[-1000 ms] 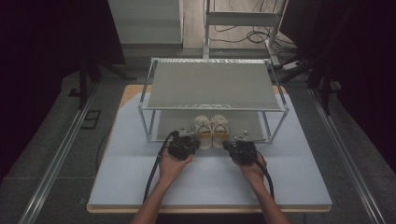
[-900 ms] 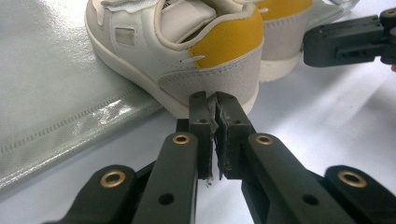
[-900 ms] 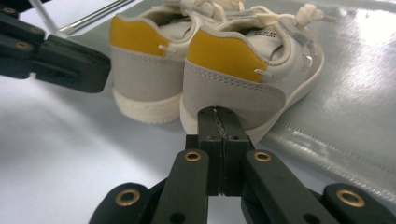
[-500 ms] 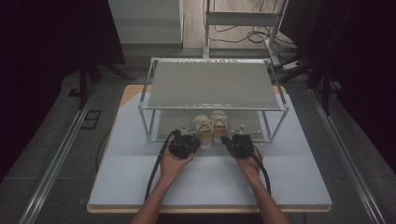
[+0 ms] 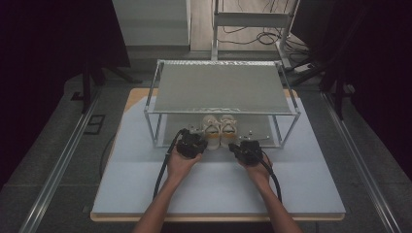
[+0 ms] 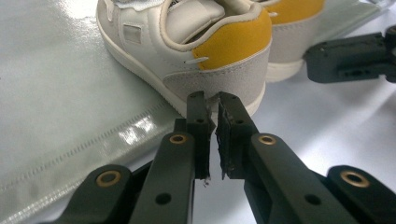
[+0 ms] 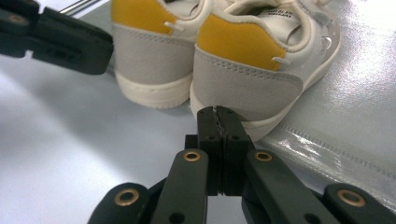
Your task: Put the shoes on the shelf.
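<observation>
The pair of sneakers (image 5: 219, 129) stands side by side on the lower shelf of a two-tier metal rack (image 5: 222, 87), heels toward the person. In the high view the upper shelf hides the front of both shoes, so just the heel ends show at the rack's near edge. The rack stands on a pale sheet covering the table (image 5: 145, 194). The left gripper (image 5: 192, 144) sits at the left shoe's heel and the right gripper (image 5: 247, 150) sits right of the right shoe's heel; each is held in a hand, and the jaw tips are too small to read here.

In the left gripper view, the left sneaker (image 6: 196, 46) is white with a grey suede heel and a yellow collar patch; its toe is cut off by the top edge. The left gripper (image 6: 212, 105) has its jaws drawn nearly together with a thin gap, tips right at the grey heel, gripping nothing. The other gripper's dark jaw enters at right.

In the right gripper view, the right sneaker (image 7: 261, 60) stands half on the shiny shelf liner (image 7: 355, 116). The right gripper (image 7: 217, 114) has its jaws pressed fully together, empty, tips touching or just short of the heel sole.
</observation>
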